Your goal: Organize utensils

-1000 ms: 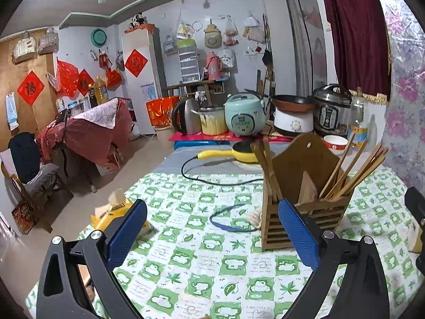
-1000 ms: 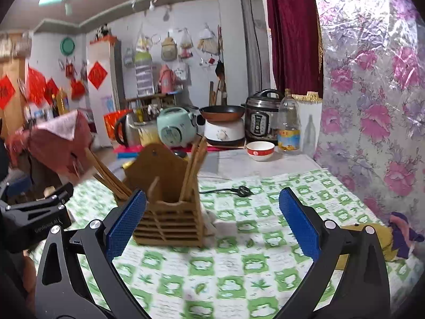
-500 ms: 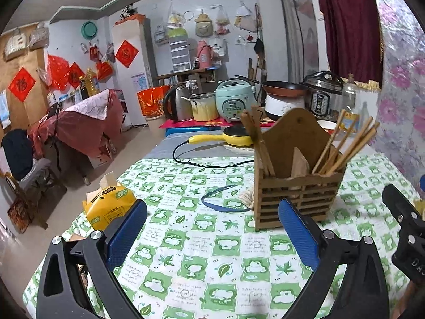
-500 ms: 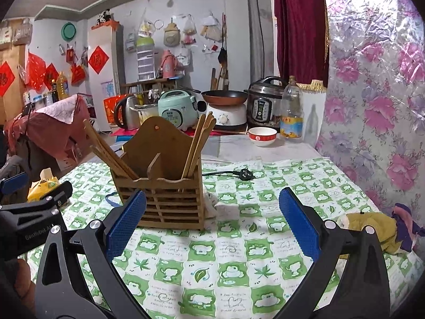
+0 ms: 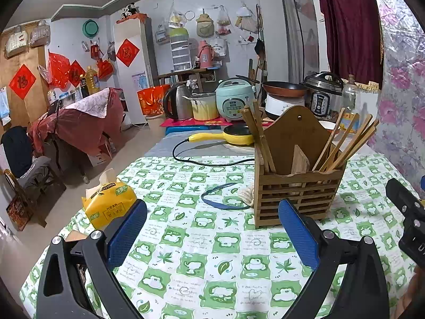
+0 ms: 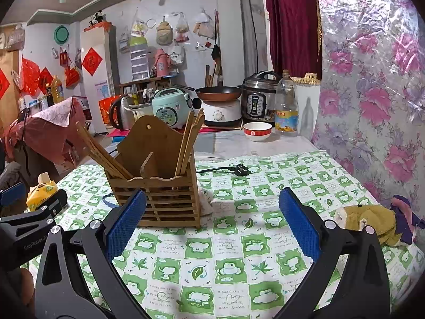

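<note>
left wrist view: the left tongs (image 5: 212,235) stand wide open with nothing between their blue pads, held over the table (image 5: 207,260) with its green-and-white checked cloth. ahead and a little right stands the slatted wooden utensil holder (image 5: 297,194) with a tall curved back board. wooden chopsticks (image 5: 345,146) lean out of its right compartment, and a second wooden bundle (image 5: 259,135) leans in its left one. a blue loop of band (image 5: 223,199) lies on the cloth just left of the holder, and a yellow tissue pack (image 5: 109,202) sits near the table's left edge. a black part of the right tongs shows at the right border.

right wrist view: the right tongs (image 6: 212,224) are likewise spread open and empty. the holder (image 6: 156,191) stands ahead to the left, partly behind the left pad. a black plug (image 6: 240,169) lies on the cloth beyond it, and a yellowish plush toy (image 6: 372,222) rests at the right edge.
</note>
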